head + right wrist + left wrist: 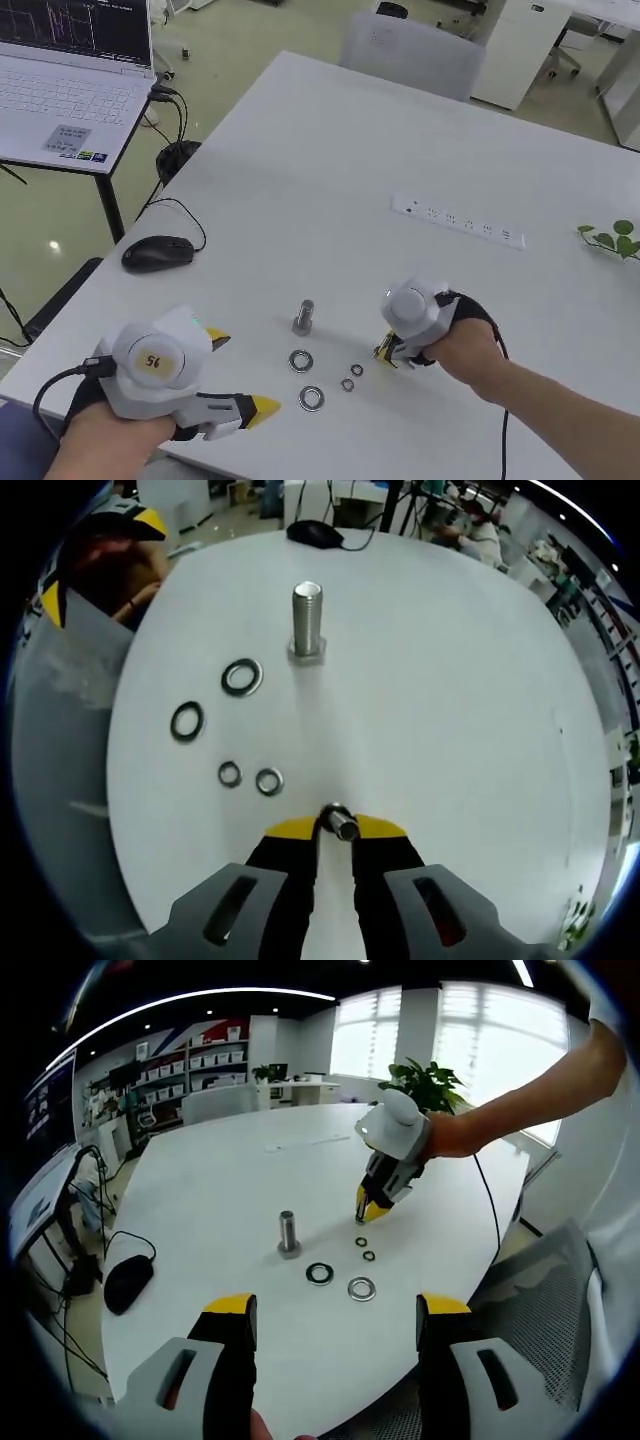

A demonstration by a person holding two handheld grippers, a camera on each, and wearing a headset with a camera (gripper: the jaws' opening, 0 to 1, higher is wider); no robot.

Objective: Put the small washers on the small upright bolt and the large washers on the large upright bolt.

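The right gripper (337, 832) is found closed narrowly on the small bolt (341, 822), which is pinched between its yellow tips. In the left gripper view this gripper is seen pointed down at the table (400, 150) with its tips at or just above the surface; contact cannot be determined. It is judged that the small bolt is gripped this way so that it can be stood on end and steadied, being less likely to keep upright unaided than the large bolt (303, 317). The large bolt is seen standing free on its hexagonal head, apart from both grippers. The left gripper (337, 1308) is held low over the near edge of the table with its jaws wide apart and nothing between them, which is taken as readiness to collect a washer. Two large washers (301, 360) are laid flat just in front of the large bolt. Two small washers (356, 370) lie flat and close together between the large washers and the right gripper. No washer is seated on either bolt, so the task is assessed as barely begun. The small washers are noted as thin and flat on a smooth top, and a slipping pick-up is considered a risk.
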